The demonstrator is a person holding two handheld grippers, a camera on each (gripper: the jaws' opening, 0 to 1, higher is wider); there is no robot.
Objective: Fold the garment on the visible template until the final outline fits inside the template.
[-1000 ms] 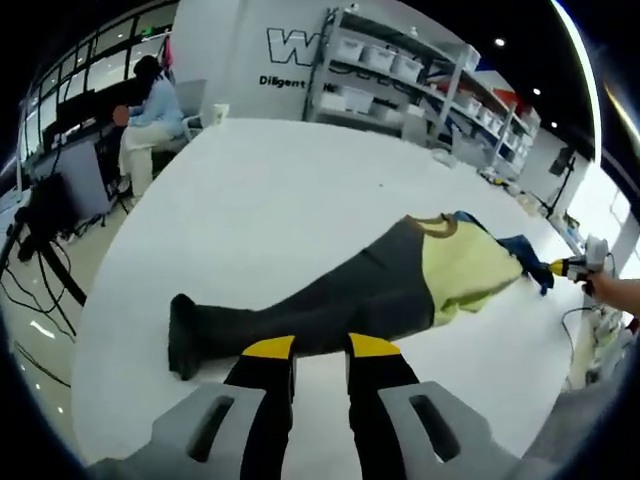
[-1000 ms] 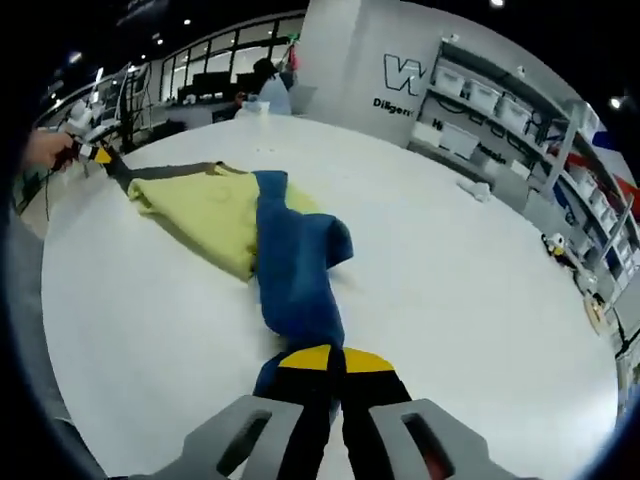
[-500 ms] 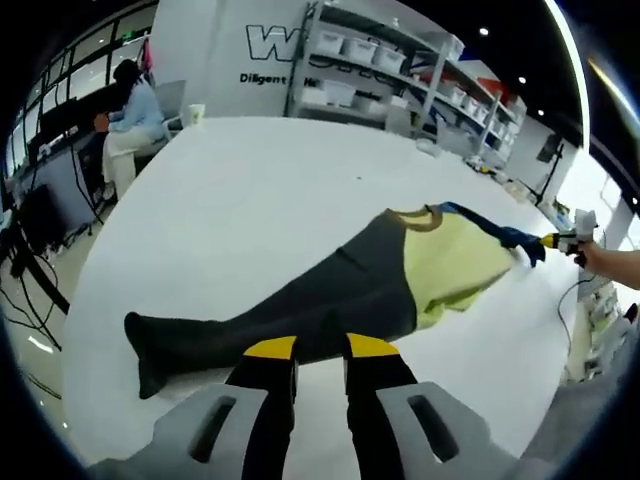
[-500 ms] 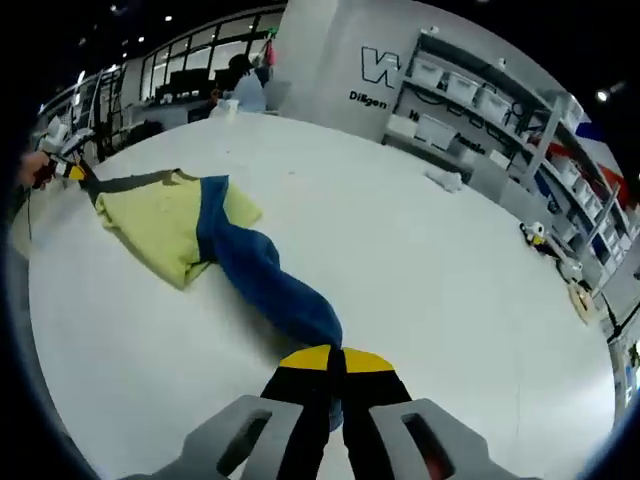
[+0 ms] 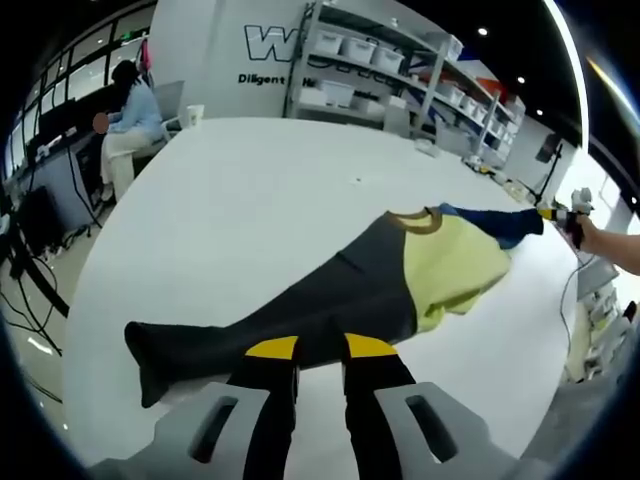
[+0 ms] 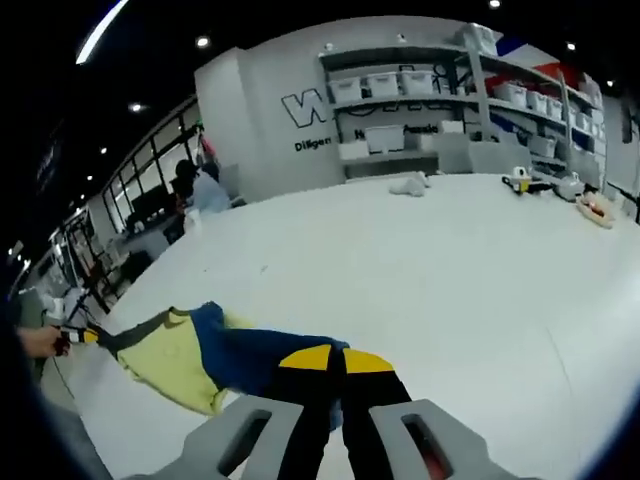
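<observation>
White worktop (image 5: 250, 190) carries the garment (image 5: 340, 290), stretched long between both claws. Left claw (image 5: 310, 350) pinches its dark sleeve, right claw (image 6: 325, 362) pinches the blue sleeve, likely to flatten it for folding.

We hold the left gripper (image 5: 321, 347) at bottom centre, jaws clamped on cloth. Our right gripper (image 6: 334, 357), bottom centre in its view, has jaws pressed together on cloth.

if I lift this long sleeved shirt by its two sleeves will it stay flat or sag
Likely sag: the shirt is soft cloth, its grey sleeve lying limp and creased. It probably drags rather than slides, bunching as the yellow panel already does.
</observation>
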